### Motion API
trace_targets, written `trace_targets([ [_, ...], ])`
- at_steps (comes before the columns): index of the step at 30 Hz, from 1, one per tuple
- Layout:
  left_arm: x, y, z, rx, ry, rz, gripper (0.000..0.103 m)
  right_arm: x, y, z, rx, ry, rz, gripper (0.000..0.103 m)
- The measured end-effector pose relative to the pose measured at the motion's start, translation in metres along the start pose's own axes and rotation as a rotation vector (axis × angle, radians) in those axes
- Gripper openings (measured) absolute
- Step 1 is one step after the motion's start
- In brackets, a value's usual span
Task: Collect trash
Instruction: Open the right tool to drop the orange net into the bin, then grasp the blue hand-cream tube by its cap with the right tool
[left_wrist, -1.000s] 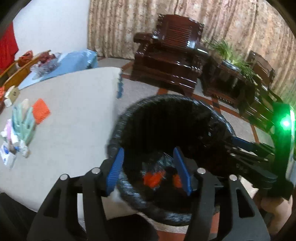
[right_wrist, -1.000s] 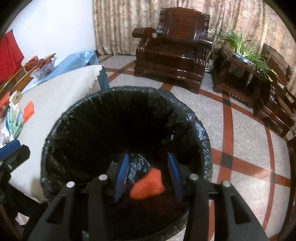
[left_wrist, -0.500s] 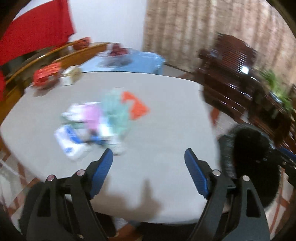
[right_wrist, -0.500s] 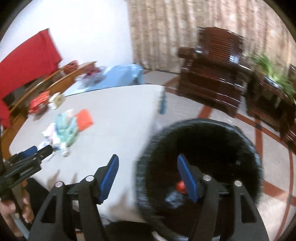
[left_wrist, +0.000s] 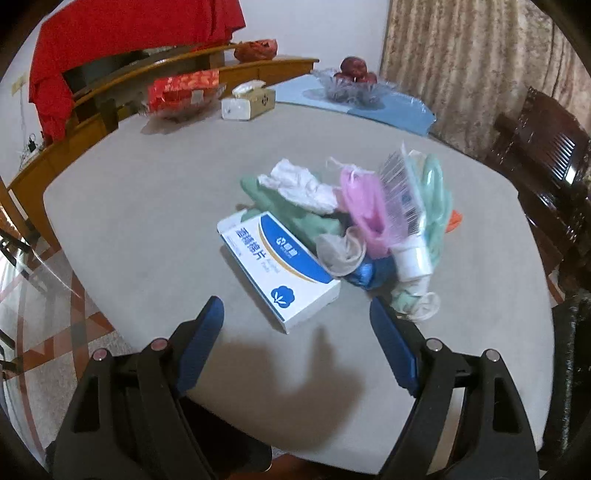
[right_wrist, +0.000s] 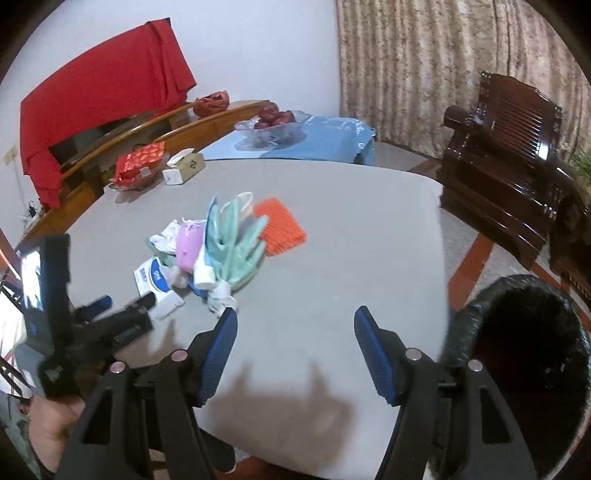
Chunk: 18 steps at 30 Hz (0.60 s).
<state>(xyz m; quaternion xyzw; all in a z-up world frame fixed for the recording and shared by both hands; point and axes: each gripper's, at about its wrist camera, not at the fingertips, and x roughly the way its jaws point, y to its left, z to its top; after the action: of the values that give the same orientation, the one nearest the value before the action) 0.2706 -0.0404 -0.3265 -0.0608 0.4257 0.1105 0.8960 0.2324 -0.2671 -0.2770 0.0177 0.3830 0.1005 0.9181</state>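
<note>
Aiming left tool, wide open, at white box; I grip short sides. Right tool open, empty.

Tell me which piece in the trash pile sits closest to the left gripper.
The white and blue box, just ahead of the open left gripper. It is the only rigid printed carton, and the soft wrappers and the green glove lie beyond it.
</note>
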Motion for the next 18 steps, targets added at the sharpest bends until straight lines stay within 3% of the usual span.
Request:
trace_targets([
  [13,0.052,0.004,0.007,0.025,0.059,-0.03,0.079,0.061,0.035,0.013,-0.022,0.045,0.05,0.065],
  [15,0.062,0.008,0.007,0.022,0.079,-0.02,0.076,0.067,0.04,0.015,-0.026,0.052,0.059,0.065],
  [16,0.069,0.012,0.007,0.012,0.106,-0.027,0.068,0.068,0.042,0.015,-0.031,0.054,0.062,0.065],
  [18,0.071,0.019,0.006,0.001,0.111,-0.04,0.066,0.071,0.048,0.017,-0.041,0.057,0.074,0.065],
])
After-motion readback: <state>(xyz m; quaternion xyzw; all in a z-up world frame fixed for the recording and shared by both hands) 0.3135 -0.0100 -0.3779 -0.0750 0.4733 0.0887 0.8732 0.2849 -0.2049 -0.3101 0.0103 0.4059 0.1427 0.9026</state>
